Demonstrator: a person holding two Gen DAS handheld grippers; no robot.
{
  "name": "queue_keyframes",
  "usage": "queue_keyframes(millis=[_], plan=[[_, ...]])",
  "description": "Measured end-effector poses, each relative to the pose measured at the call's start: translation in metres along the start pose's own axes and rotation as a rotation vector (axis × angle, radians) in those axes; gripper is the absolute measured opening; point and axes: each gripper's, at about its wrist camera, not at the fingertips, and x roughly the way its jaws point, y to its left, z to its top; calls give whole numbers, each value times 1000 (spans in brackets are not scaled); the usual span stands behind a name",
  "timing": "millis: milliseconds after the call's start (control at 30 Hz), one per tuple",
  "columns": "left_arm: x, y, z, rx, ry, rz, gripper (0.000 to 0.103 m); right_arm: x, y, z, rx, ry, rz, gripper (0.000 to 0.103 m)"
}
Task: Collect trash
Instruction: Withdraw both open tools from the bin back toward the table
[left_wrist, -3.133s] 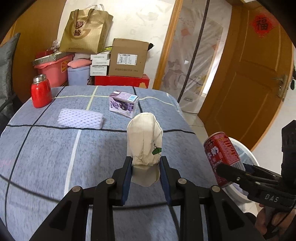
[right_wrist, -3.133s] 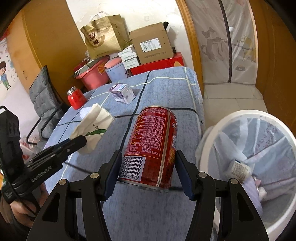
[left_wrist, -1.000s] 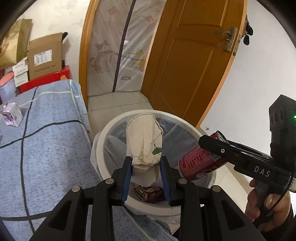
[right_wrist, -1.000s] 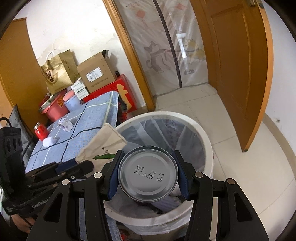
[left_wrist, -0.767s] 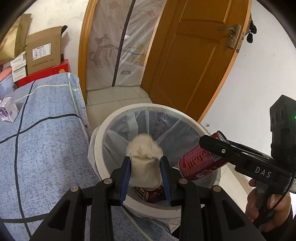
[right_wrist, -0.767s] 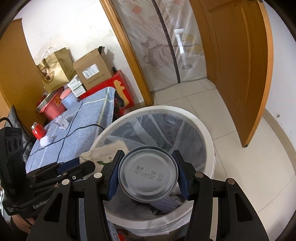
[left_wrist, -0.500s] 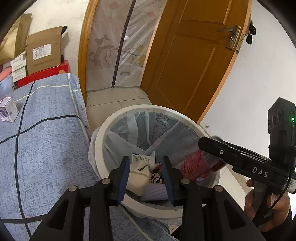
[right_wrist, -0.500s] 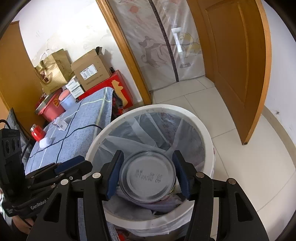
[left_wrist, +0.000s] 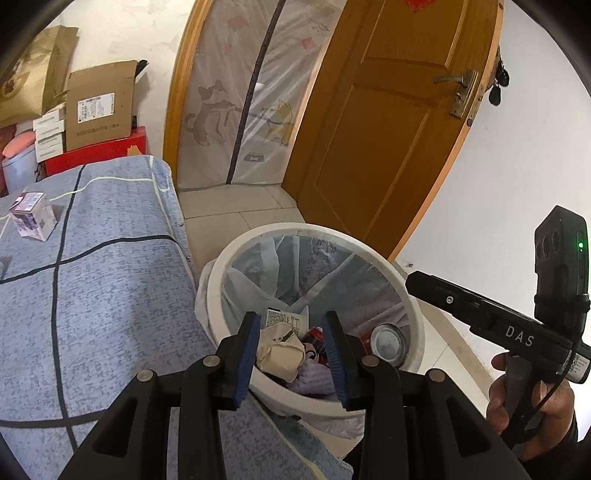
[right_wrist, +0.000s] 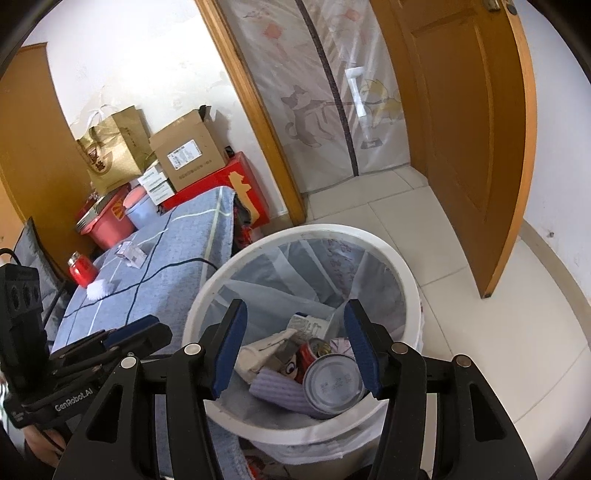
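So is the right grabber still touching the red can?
Apart. In the right wrist view the right gripper is open above the bin, and the red can lies down inside among the trash.

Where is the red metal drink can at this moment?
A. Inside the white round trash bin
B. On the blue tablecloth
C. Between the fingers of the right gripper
A: the red metal drink can lies inside the white round trash bin, and the right gripper above it is open and holds nothing.

Both grippers are matte black with silver screws and blue-padded fingers (left_wrist: 246, 354). The right gripper (left_wrist: 461, 306) reads "DAS" in white; the left gripper (right_wrist: 110, 343) reads "GenRobot.AI".
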Motion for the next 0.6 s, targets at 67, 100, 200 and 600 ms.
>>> queue_keyframes(millis=[67,100,200,600], plan=[[-8,3,-1,-8,-9,7,35,-4,6,-1,-15,-4,6,56],[-11,4,-1,-12,-14,9,35,-6,8,-1,-21,-4,9,56],[-22,8,-4,-24,-28,23,35,-11,18,-4,-46,-6,21,56],[-68,37,-22,-84,-70,91,35,-20,73,-20,-167,2,98,56]])
